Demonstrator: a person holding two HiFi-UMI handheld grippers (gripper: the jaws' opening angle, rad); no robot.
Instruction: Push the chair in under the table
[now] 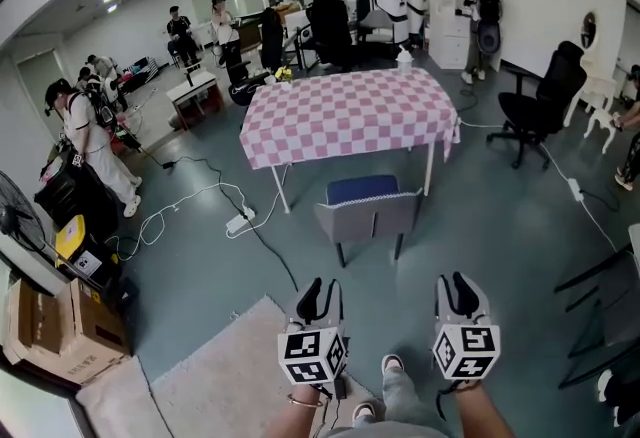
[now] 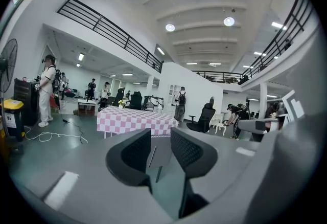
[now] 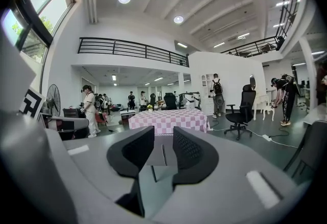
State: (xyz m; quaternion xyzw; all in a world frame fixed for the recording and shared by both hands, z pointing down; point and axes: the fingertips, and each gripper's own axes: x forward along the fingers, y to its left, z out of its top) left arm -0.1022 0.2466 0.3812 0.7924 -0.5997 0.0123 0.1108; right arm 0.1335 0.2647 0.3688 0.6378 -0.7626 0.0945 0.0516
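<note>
**Chair still out from the table, both your grippers open and empty**

The chair [image 1: 368, 211] stands on the grey floor on your side of the table [image 1: 345, 116]. Its grey back faces you and its blue seat faces the table. It sits in line with the gap between the table's two near legs, with the seat close to the hanging edge of the pink-and-white checked cloth. The seat does not look tucked under the table.

Your left gripper [image 1: 322, 288] and your right gripper [image 1: 453, 284] are held side by side in front of you. Both point toward the chair back and are well short of it, touching nothing.

In the left gripper view the two black pads stand apart with nothing gripped. The chair back and the table show far off through the gap. The right gripper view shows the same: a moderate gap, bare pads, and the chair in line beyond them.

A pale rug [image 1: 225, 376] lies on the floor by your left side. A white power strip [image 1: 240, 222] with trailing cables lies left of the chair. A black office chair [image 1: 540, 101] stands well off to the right of the table.
</note>
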